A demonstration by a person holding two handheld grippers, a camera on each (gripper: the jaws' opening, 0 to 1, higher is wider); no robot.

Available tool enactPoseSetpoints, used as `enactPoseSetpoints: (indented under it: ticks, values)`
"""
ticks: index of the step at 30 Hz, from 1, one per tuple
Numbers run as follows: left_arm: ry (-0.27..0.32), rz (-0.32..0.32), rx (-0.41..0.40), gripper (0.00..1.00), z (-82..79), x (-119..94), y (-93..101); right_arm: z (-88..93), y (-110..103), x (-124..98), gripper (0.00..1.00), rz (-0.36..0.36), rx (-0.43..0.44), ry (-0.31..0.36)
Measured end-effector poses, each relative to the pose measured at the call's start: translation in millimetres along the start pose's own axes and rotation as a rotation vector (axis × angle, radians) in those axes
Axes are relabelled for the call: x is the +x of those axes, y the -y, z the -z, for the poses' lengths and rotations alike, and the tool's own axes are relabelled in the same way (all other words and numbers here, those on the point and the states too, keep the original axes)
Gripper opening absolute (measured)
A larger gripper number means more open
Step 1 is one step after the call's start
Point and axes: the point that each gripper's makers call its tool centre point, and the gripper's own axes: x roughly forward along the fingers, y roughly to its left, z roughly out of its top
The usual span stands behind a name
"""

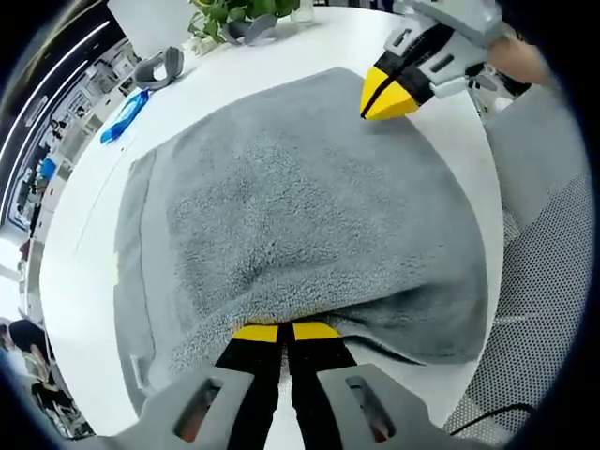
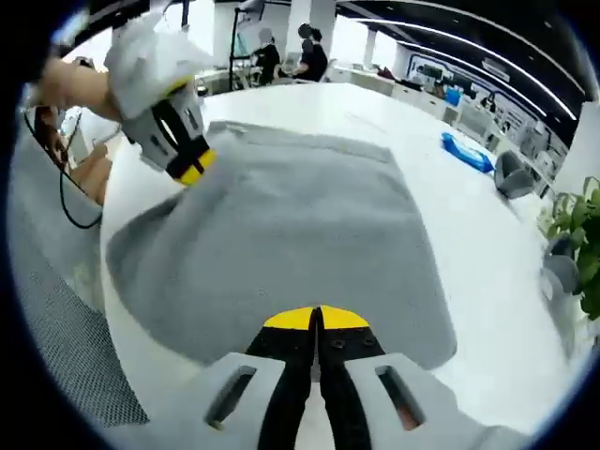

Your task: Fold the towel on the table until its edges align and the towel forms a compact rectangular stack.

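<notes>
A grey towel (image 1: 300,216) lies folded double on a white table (image 1: 84,281), its near fold lifted a little off the surface. In the left gripper view, the left gripper (image 1: 286,331) has its yellow-tipped jaws pressed together on the towel's near edge, holding the cloth. The right gripper (image 1: 389,94) comes in from the upper right, its yellow tips closed on the far corner of the towel. In the right gripper view, the right gripper (image 2: 316,319) shows jaws shut on the towel's (image 2: 291,225) edge, and the left gripper (image 2: 190,167) grips the opposite corner. No containers with contents can be made out. On the table (image 2: 487,244) beyond the towel lie a blue object (image 1: 125,116), a grey curved object (image 1: 159,67) and a leafy green plant (image 1: 230,11). The room behind is a bright open office with desks and standing people (image 2: 309,52).
</notes>
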Motion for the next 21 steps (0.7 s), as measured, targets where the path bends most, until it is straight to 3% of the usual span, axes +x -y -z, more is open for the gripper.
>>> enactPoseSetpoints:
  ticks: [1, 2, 3, 4, 6, 10, 15, 21]
  values:
    - [-0.002, 0.002, 0.001, 0.02, -0.1, 0, -0.2, 6.4, -3, 2, 0.00, -0.006, 0.008, -0.023]
    - [-0.003, 0.005, 0.000, 0.02, -0.2, 0, -0.5, -8.0, -6, 3, 0.00, -0.016, 0.011, 0.066]
    - [-0.005, 0.010, 0.003, 0.02, -0.3, 0, -0.5, -4.7, -7, 4, 0.00, -0.008, 0.016, 0.035]
    - [-0.005, 0.014, 0.009, 0.02, -0.3, 0, -0.4, -5.1, -7, 1, 0.00, 0.013, -0.047, 0.030]
    - [-0.005, 0.022, 0.047, 0.02, -0.6, 1, -0.3, -4.4, -8, 0, 0.00, 0.030, -0.084, 0.027]
    - [-0.025, 0.035, 0.080, 0.02, -0.8, 1, -0.2, 0.8, -12, -4, 0.00, 0.000, -0.029, -0.021]
    - [-0.062, 0.040, 0.131, 0.02, 0.1, 2, -1.7, 6.1, -18, -7, 0.00, 0.001, -0.099, -0.084]
    - [-0.100, 0.041, 0.170, 0.02, 3.2, 2, -6.8, 10.4, -20, -9, 0.00, 0.001, -0.086, -0.110]
